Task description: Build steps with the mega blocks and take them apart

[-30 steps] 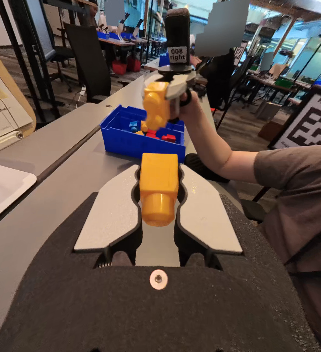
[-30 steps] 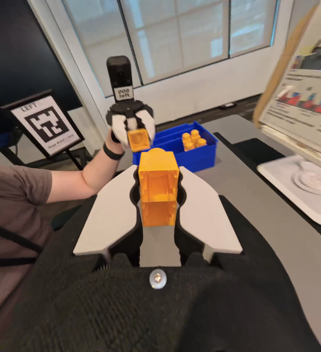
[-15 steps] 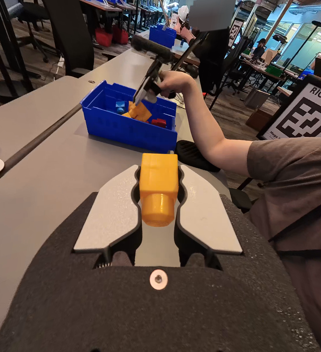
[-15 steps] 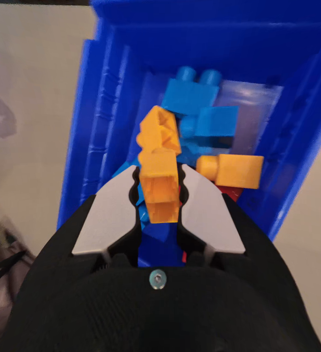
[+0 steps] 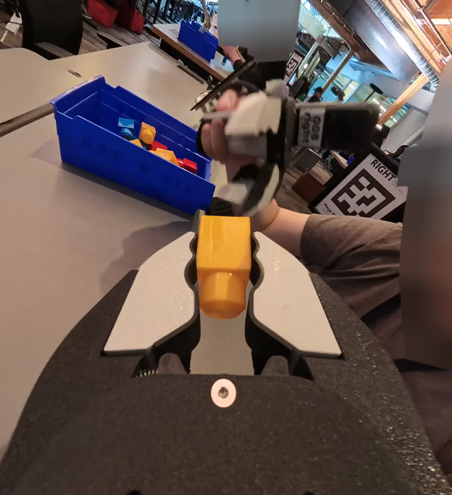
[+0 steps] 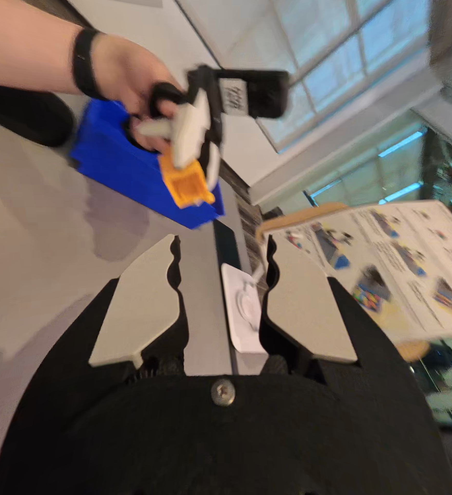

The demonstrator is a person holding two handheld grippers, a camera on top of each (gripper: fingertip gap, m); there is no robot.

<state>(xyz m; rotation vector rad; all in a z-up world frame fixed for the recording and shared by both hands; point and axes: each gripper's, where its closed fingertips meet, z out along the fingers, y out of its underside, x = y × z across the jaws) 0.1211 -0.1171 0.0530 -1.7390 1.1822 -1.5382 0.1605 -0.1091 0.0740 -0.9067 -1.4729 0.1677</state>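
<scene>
The grey desk (image 5: 58, 254) carries everything, and on it, toward its far edge, sits the blue bin (image 5: 128, 160) with loose blue, orange and red blocks (image 5: 155, 146) lying inside. A second blue bin (image 6: 128, 171) stands on the side of the desk nearest my left hand, just behind what I hold there. My left gripper (image 5: 223, 257) has its jaws closed on an orange block (image 5: 223, 265), gripped by its flat sides with the round stud pointing back toward me and the hollow end facing out. My right gripper (image 6: 223, 270) hangs in the air with its jaws spread wide and nothing between them; the view from it is smeared, so I cannot say exactly how near it is to my left. I judge this to be the taking-apart stage, with this single block ready to go into a bin. To do that well, I would carry it squarely over the bin, lower it past the rim before letting the jaws part, and keep my empty right gripper well aside so the two do not knock.
</scene>
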